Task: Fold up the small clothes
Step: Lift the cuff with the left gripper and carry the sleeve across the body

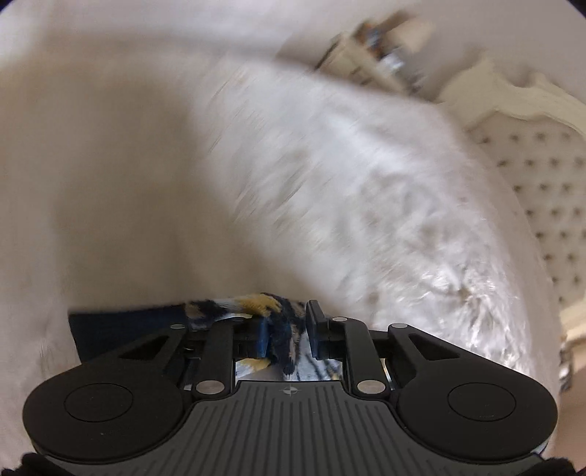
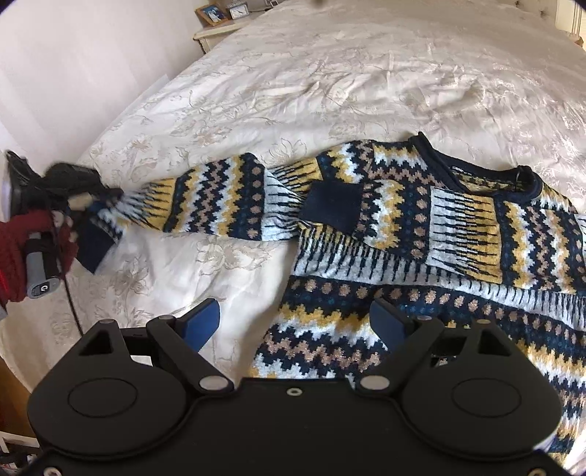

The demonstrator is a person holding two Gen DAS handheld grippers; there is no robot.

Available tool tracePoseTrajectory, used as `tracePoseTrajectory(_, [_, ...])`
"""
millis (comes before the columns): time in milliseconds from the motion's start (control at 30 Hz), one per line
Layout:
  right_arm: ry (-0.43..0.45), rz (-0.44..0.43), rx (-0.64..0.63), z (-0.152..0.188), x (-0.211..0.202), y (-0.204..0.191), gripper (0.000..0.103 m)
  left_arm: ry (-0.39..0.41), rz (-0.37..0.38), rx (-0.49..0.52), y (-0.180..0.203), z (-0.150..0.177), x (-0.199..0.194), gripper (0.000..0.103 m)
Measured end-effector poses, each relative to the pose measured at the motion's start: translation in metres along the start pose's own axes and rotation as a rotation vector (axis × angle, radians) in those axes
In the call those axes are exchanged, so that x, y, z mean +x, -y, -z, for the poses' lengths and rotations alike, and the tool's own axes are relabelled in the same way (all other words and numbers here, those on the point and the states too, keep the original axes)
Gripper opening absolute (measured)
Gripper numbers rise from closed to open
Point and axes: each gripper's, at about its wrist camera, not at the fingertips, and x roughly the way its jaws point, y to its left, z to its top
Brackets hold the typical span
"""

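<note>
A patterned knit sweater in navy, yellow, white and tan lies on the bed, its right sleeve folded across the chest. Its left sleeve stretches out to the left. My left gripper is shut on the end of that sleeve, near its navy cuff; it also shows at the far left of the right wrist view. That view is blurred. My right gripper is open and empty, hovering above the sweater's lower left edge.
The bed has a cream floral bedspread. A tufted headboard stands at the right of the left wrist view. A bedside table with a picture frame and clock stands at the far corner. A wall runs along the bed's left side.
</note>
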Motion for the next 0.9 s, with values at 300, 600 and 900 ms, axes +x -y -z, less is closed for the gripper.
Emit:
tracePoseTrajectory(300, [-0.015, -0.004, 0.003, -0.002, 0.007, -0.003, 0.09, 0.117, 0.064, 0.607, 0.062, 0.035, -0.037, 0.021])
tracePoseTrajectory(600, [-0.018, 0.006, 0.01, -0.005, 0.006, 0.001, 0.09, -0.088, -0.04, 0.18, -0.036, 0.014, -0.001, 0.051])
tracePoseTrajectory(900, [-0.031, 0.0, 0.006, -0.014, 0.016, -0.007, 0.09, -0.046, -0.004, 0.197, -0.025, -0.04, 0.036, 0.071])
